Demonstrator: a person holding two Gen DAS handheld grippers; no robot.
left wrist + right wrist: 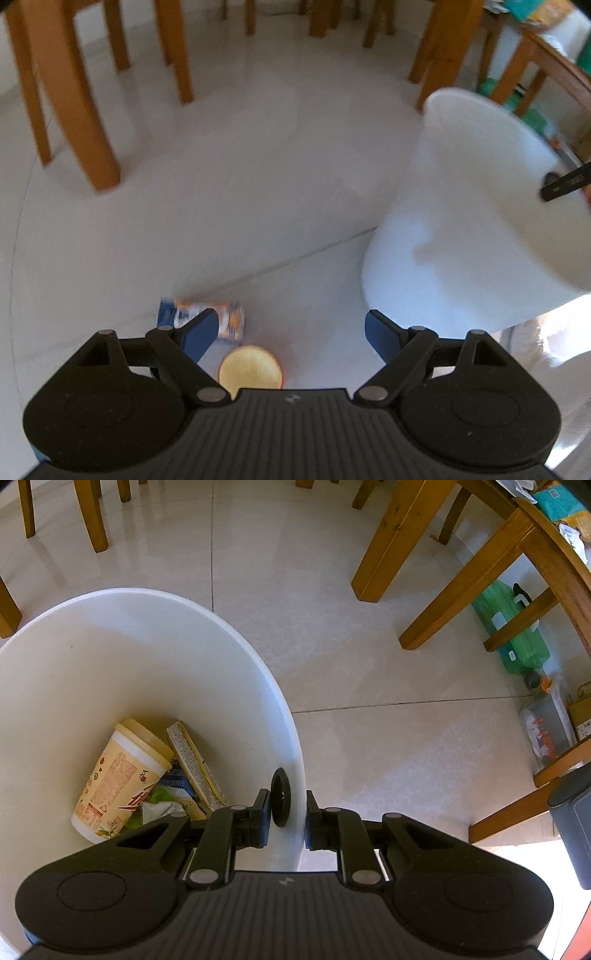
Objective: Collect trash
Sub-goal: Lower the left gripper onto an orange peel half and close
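My left gripper (290,334) hangs open above the floor, blue fingers wide apart. Just past the left finger lies a blue and orange packet (201,319), partly hidden by that finger. A round yellow lid or cup top (250,367) sits close under the gripper body. A white bin (469,218) hangs at the right, blurred. My right gripper (287,818) is shut on the white bin's rim (295,775). Inside the bin lie a yellow-lidded paper cup (118,779), a sponge (194,762), wrappers and a crumpled tissue (159,808).
Wooden chair and table legs (77,110) stand at the back and left; more legs (391,542) are on the right. A green plastic jug (513,627), other containers and a grey box (572,819) sit under the table at the right.
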